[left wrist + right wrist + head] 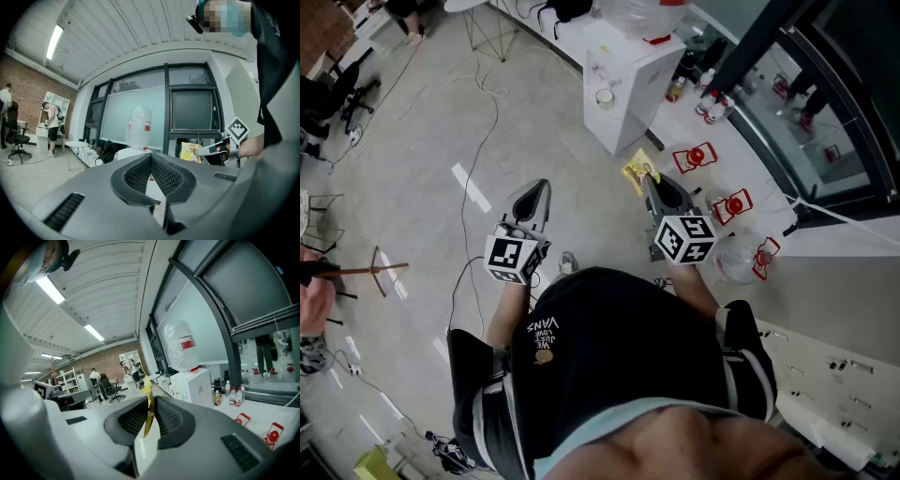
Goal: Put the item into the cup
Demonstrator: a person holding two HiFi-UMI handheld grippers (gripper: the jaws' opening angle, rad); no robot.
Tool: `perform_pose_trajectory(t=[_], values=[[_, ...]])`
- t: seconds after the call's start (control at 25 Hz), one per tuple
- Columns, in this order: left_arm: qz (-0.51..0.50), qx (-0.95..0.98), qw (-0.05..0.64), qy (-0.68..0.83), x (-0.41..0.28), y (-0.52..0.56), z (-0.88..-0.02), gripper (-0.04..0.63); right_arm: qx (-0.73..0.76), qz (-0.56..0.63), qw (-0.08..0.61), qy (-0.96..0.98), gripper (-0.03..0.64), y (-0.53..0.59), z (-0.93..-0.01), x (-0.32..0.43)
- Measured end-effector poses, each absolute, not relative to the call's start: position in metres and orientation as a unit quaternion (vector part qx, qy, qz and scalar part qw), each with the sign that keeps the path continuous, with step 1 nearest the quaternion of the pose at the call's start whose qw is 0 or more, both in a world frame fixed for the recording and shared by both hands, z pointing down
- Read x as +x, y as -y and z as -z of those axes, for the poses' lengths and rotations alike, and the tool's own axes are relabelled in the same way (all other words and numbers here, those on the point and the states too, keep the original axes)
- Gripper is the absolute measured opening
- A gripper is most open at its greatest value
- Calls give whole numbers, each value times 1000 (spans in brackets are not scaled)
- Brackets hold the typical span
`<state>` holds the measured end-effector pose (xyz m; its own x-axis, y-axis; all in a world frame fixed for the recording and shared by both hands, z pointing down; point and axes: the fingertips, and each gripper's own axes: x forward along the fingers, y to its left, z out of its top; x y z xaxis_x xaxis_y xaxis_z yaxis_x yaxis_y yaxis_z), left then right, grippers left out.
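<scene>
My right gripper (648, 182) is shut on a thin yellow snack packet (637, 172), which sticks out past the jaw tips. In the right gripper view the packet (147, 391) stands edge-on, clamped between the ribbed pads of the gripper (151, 401). My left gripper (540, 190) is held level beside it, shut with nothing in it; its pads meet at the tips (151, 157). A small white cup (605, 96) rests on the white water dispenser (628, 80) ahead of both grippers. The left gripper view also catches the packet (189, 151) in the right gripper.
A large clear water bottle (179, 347) tops the dispenser. Small bottles (712, 105) and red-and-white tags (695, 157) lie on the white ledge along the window at right. Cables trail over the grey floor (450, 141). People and office chairs are far off (51, 124).
</scene>
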<state>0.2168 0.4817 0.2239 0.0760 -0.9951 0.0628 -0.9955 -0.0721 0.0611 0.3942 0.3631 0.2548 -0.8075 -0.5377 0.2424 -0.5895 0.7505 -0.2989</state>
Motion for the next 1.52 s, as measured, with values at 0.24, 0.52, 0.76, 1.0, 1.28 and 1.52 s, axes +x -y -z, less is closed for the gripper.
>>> perform_pose_trajectory(t=[0.24,0.52,0.76,1.0,1.28,1.52], values=[[-1,739,49,672,194,-475,-228,20,314,-190,70,928,67,-358,-259,372],[0,760,55,647,152,-459,-238,20,340,-195,60,918,69,-346,-262,337],[-33,784,59,617,111,-450,-254,20,367,-199,64,906,67,-340,-272,303],[-47,795,76,600,90,-420,-272,20,383,-204,88,897,67,-317,-286,286],[-55,791,81,604,58,-349,-281,20,372,-205,94,900,67,-252,-296,254],[-61,787,75,609,30,-278,-277,20,361,-213,98,902,67,-188,-301,227]])
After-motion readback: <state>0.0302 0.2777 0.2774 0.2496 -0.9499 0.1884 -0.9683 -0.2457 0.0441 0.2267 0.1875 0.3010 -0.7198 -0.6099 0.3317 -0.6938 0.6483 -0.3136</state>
